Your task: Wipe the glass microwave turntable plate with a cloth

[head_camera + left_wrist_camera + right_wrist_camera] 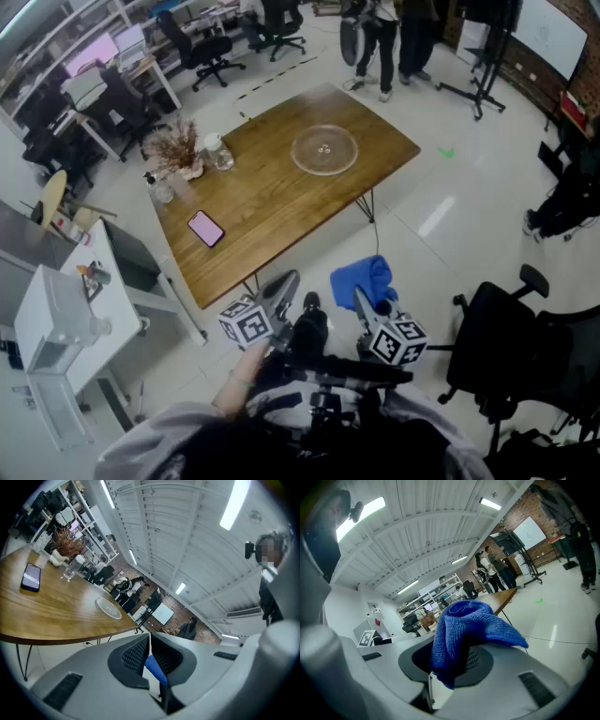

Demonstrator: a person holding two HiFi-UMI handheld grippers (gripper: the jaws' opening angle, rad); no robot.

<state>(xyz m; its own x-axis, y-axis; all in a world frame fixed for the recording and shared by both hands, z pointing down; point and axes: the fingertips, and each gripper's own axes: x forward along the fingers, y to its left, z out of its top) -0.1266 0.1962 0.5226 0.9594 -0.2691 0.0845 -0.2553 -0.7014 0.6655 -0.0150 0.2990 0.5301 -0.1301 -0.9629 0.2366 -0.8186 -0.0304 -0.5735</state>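
The right tongs (362,302) pinch a bunched blue cloth (464,625). The left tongs (149,644) are pressed together, empty. The glass plate (324,150) lies on the wooden bench (262,202), well apart from both.

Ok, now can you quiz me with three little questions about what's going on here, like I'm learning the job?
1. Pick one: the right tool is shut on what?
A) a blue cloth
B) a sponge
C) a spoon

2. True or false: the blue cloth is already touching the glass plate.

3. Fill the gap: the glass plate lies on the wooden ____.

Key:
1. A
2. False. The cloth is held up off the table, near the person.
3. table
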